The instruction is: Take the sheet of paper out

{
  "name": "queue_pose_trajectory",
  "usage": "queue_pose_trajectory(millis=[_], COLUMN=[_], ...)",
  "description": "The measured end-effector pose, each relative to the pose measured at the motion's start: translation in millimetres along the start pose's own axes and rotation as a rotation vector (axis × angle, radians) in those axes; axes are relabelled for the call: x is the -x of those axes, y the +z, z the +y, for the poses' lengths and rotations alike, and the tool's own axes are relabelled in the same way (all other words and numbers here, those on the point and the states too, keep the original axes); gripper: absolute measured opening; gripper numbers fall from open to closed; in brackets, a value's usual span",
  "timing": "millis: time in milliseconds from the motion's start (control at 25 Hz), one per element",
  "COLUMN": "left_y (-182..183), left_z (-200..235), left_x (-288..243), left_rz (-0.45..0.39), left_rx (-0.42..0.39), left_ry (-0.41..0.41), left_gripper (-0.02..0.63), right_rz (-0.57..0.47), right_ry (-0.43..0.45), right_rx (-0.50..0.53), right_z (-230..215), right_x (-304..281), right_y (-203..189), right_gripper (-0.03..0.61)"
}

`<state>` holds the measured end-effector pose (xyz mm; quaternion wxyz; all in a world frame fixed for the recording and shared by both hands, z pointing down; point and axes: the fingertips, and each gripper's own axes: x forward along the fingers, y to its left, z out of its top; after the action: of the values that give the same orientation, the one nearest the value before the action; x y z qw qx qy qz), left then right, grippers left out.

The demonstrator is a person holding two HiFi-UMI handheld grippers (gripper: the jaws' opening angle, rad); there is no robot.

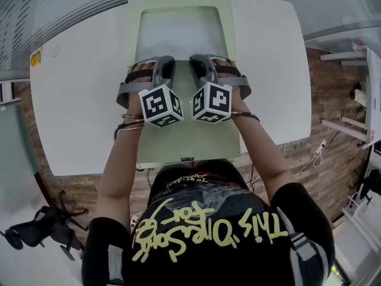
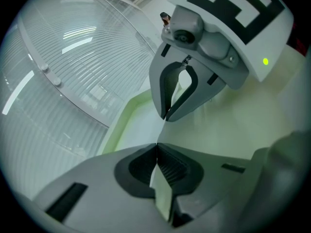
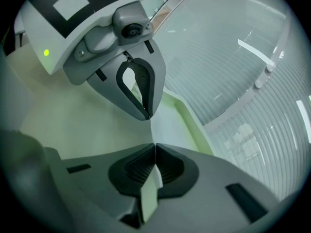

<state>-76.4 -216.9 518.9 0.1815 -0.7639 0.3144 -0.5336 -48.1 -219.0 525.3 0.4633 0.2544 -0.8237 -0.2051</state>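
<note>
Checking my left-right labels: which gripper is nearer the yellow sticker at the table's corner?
Left. Both pinch the sheet side by side: left gripper toward the yellow sticker, right gripper farther off.

Left forearm (image 1: 119,159) and right forearm (image 1: 262,154) reach forward, side by side. Left gripper (image 2: 156,145) and right gripper (image 3: 154,147) tilt downward, tips close together — each pinched tight on a thin pale sheet (image 2: 164,198).

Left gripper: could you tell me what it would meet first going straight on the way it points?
Probably the right gripper, whose closed tips sit just ahead of the left gripper. Both pinch a thin sheet. Depth is unclear.
</note>
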Motion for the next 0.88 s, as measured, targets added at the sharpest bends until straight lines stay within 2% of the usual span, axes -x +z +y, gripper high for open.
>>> queue_pose_trajectory(millis=[880], left_y=[2], left_z=[-11], left_x=[15], left_rz=[0.014], left_rx=[0.019], left_ry=[0.001], left_gripper=[0.009], right_rz=[-0.015], right_ry=[0.041], right_rx=[0.002], right_z=[13], right_x=[15], right_y=[1], right_gripper=[0.009])
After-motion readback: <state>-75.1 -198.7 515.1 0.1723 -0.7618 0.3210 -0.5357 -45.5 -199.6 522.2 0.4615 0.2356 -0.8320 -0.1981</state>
